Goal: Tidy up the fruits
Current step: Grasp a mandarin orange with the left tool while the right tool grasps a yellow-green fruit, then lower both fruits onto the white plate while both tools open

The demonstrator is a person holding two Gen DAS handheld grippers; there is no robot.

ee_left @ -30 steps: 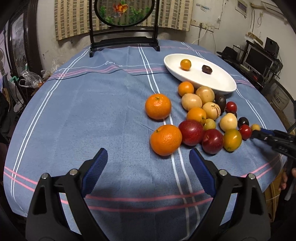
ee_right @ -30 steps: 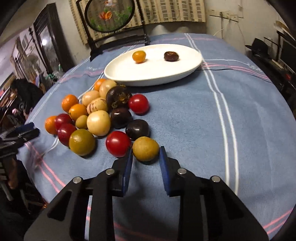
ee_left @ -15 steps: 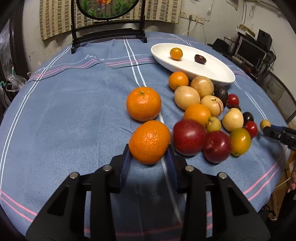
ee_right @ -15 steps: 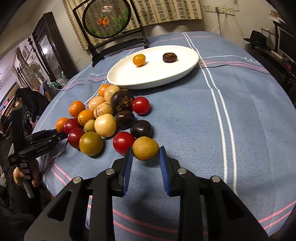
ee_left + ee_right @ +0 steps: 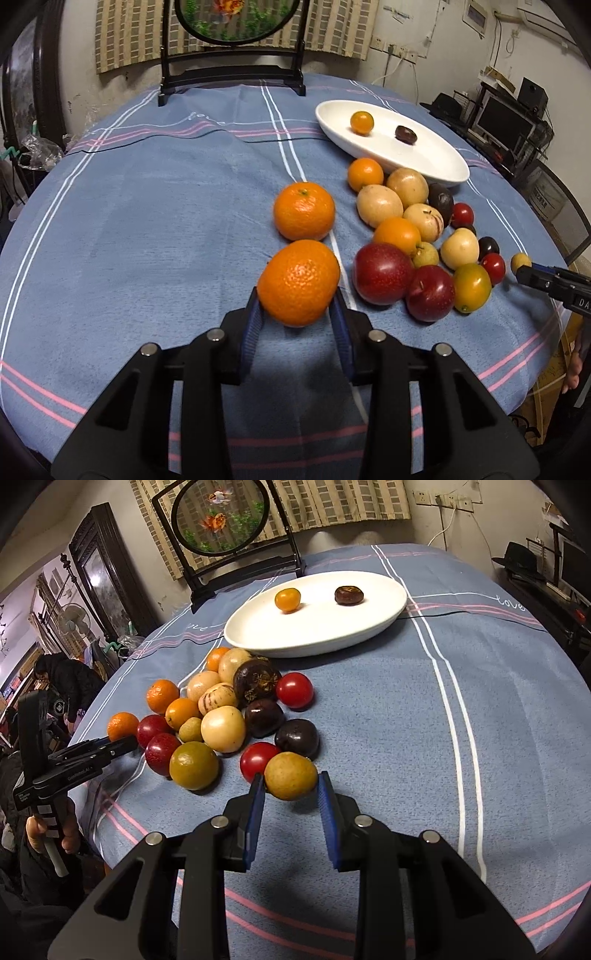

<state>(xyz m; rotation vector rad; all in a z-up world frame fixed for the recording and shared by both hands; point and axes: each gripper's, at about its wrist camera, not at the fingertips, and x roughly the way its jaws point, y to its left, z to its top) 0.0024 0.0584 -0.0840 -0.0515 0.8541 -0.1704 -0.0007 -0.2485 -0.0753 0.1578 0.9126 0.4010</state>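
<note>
- The left gripper (image 5: 297, 314) clamps an orange (image 5: 298, 282) between its blue pads, just above the blue striped cloth (image 5: 147, 221).
- A second orange (image 5: 304, 211) sits just behind it; two red plums (image 5: 382, 272) lie close on the right, at the edge of the fruit pile.
- The right gripper (image 5: 291, 793) pinches a small tan fruit (image 5: 290, 775), with a red tomato (image 5: 258, 760) touching it on the left and a dark plum (image 5: 296, 738) just behind.
- A white plate (image 5: 332, 635) stands past the pile — it holds one small orange fruit (image 5: 287, 600) and one dark brown fruit (image 5: 349, 595), well apart.
- A round fish screen (image 5: 221, 517) on a black stand sits at the far edge of the table.
- "love" is stitched in white on the cloth (image 5: 509, 603); the left gripper's side carries small lettering, too blurred to read.
</note>
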